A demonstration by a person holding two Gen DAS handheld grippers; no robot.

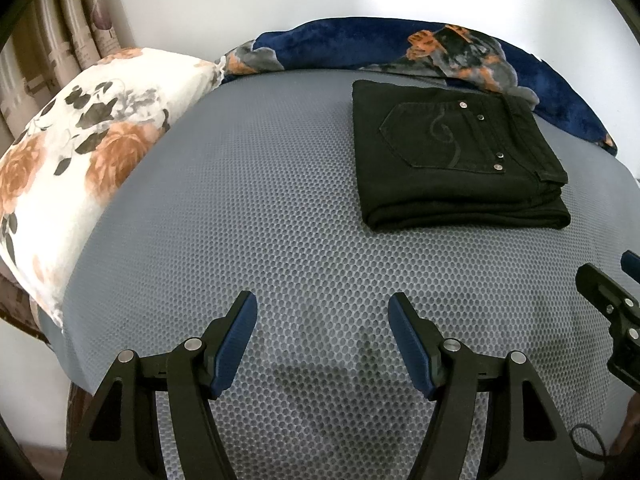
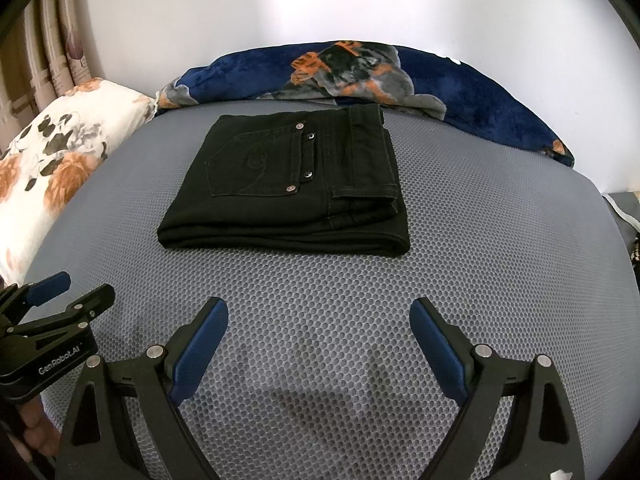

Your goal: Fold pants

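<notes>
**Folded pants lie on the mat, both grippers empty**

The black pants [image 2: 288, 184] lie folded into a flat rectangle on the grey honeycomb mat [image 2: 480, 240], a back pocket with metal studs facing up and the waistband toward the right side of the stack. Behind them, along the white wall, sits a rumpled navy blanket [image 2: 460, 92] with orange and grey patches. A floral pillow [image 1: 80, 152] rests at the mat's left edge, next to a curtain [image 1: 52, 40].

The left gripper [image 1: 322, 308] hovers above bare mat, jaws apart with nothing between the blue pads. In its own view the pants are ahead and to the right, well apart from its fingertips. The right gripper [image 2: 319, 312] also hangs over bare mat, jaws spread wider and empty; the pants sit straight ahead of it, not touching. The two grippers are side by side, each showing at the edge of the other's view. Part of a hand [image 2: 38, 428] holding the left gripper shows in the right wrist view.
</notes>
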